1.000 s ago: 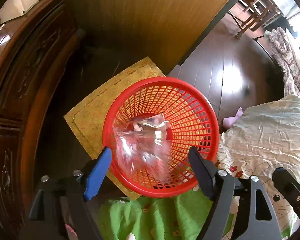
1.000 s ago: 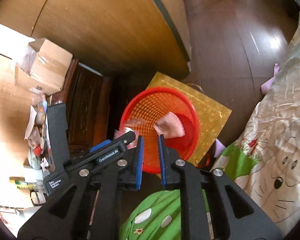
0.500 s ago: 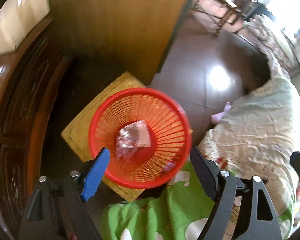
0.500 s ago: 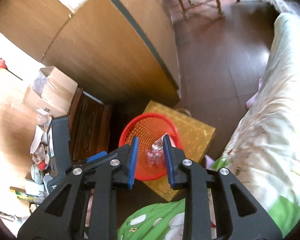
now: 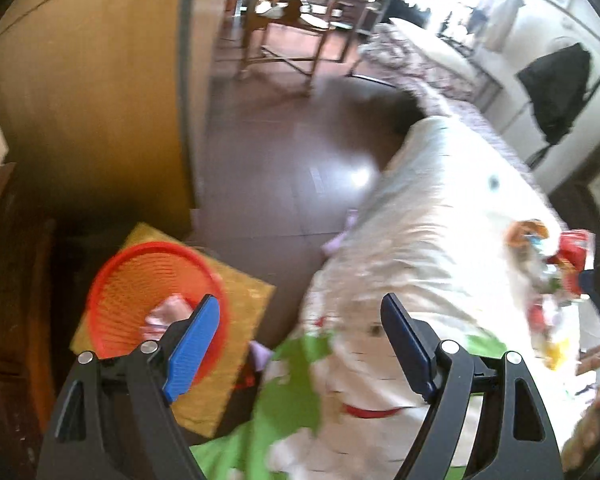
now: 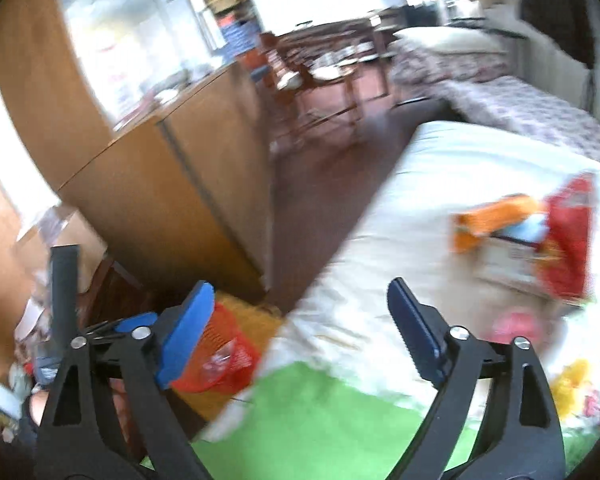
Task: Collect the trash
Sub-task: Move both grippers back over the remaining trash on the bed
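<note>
A red mesh basket [image 5: 140,284] stands on a yellow mat [image 5: 240,300] on the floor at lower left, with clear and pink wrappers [image 5: 166,314] inside. The basket [image 6: 228,344] also shows low in the right wrist view. Snack wrappers [image 6: 540,240] in orange and red lie on the white bed cover, also seen as a blurred trash pile [image 5: 552,276] at the right of the left wrist view. My left gripper [image 5: 300,340] is open and empty above the bed edge. My right gripper [image 6: 300,340] is opening wide, with nothing between its jaws.
A bed with a white and green cartoon cover [image 5: 420,220] fills the right side. A tall wooden cabinet [image 5: 92,100] stands beside the basket, with dark wooden floor [image 5: 280,168] between. Chairs and a table [image 5: 292,12] stand far back. A cluttered desk [image 6: 12,320] is at left.
Both grippers rose and swung right, away from the basket toward the bed. A clear wrapper dropped into the basket. The right gripper's jaws went from nearly shut to wide open.
</note>
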A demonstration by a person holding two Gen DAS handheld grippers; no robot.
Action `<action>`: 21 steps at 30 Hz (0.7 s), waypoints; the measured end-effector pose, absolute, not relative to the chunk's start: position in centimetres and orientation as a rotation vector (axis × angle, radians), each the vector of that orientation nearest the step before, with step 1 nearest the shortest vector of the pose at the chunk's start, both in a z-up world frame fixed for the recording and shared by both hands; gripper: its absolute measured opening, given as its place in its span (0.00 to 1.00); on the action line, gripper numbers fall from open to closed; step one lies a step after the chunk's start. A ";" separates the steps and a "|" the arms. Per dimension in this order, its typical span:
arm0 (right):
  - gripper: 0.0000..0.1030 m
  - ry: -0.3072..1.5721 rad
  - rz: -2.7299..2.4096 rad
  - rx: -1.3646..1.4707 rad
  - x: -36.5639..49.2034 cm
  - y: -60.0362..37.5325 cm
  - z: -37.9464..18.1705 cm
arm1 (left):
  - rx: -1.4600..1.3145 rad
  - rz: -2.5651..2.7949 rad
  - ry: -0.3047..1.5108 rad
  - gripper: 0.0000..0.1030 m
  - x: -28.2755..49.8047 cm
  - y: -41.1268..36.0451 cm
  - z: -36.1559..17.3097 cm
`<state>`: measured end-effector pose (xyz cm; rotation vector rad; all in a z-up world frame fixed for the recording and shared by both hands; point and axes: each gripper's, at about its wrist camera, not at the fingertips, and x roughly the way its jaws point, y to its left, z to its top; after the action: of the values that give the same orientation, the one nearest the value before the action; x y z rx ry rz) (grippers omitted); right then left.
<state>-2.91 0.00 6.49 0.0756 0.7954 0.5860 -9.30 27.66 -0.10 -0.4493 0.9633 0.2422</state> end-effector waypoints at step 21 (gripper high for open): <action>0.94 0.737 0.307 0.238 -2.6 -17.0 4.8 | -0.143 -0.004 1.012 0.88 -1.9 10.8 2.8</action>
<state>-2.56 -17.01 4.79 0.2377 0.7365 0.3071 -1.93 10.80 2.82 -0.1429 1.0124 -0.0036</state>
